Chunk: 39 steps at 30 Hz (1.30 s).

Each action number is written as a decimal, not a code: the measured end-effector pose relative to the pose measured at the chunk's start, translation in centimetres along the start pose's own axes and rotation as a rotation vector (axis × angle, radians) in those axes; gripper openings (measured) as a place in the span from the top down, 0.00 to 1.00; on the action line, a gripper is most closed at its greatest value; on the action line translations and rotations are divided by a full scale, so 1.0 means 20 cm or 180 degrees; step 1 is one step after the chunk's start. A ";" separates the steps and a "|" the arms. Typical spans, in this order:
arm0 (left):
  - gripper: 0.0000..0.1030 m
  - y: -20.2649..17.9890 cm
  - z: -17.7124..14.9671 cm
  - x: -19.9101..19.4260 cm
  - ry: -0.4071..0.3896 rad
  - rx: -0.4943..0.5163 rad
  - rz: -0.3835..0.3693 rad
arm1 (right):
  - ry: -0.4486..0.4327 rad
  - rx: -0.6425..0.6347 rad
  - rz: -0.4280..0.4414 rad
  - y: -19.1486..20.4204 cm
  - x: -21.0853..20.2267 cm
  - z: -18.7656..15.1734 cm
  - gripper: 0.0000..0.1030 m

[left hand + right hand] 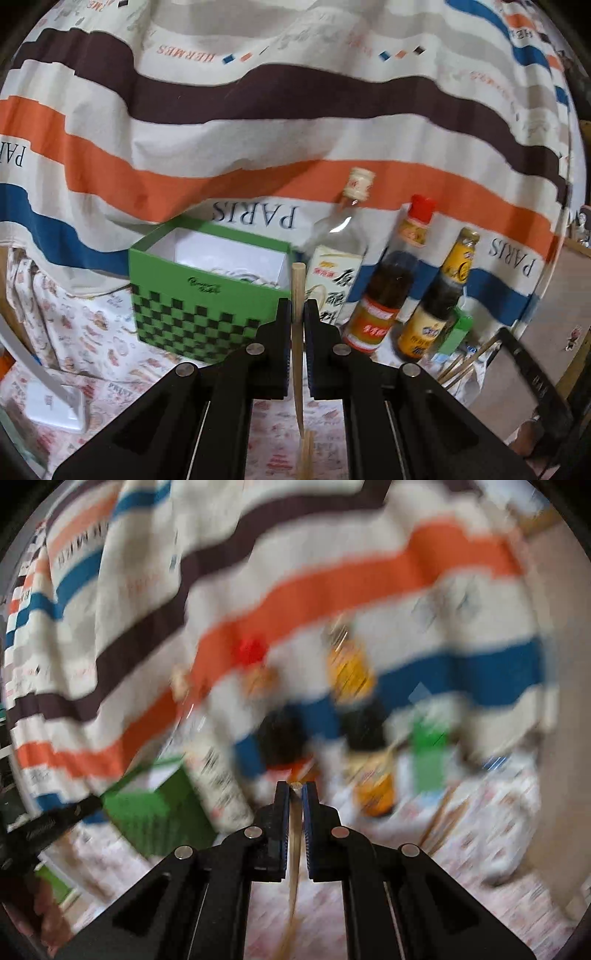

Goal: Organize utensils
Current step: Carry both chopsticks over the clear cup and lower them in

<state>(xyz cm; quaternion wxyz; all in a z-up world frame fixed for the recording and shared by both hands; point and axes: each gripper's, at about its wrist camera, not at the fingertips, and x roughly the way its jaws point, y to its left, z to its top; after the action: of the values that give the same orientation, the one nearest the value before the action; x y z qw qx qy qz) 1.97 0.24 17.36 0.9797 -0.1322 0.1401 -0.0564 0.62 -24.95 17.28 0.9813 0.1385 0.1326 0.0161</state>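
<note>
Three bottles [376, 280], one green box [207, 288]

Even indoor light; left view mostly sharp, right view motion-blurred, fisheye edges bowed.

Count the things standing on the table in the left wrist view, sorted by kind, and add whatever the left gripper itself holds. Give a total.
Bottles: 3: clear bottle, red-capped bottle, yellow-labelled bottle
Open green boxes: 1: checked green box
Wooden chopsticks held in the left gripper: 1: chopstick
Total: 5
</note>
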 end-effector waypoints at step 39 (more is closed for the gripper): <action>0.94 -0.43 -0.37 0.59 0.0611 -0.0493 -0.0561 | 0.0349 0.0743 -0.0304 -0.65 0.38 -0.09 0.92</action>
<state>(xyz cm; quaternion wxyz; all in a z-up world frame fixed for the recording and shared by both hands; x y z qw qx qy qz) 10.44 -11.61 9.74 0.9399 -0.2132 0.2249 -0.1436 7.36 -36.47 10.13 0.9494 0.2441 0.1936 -0.0387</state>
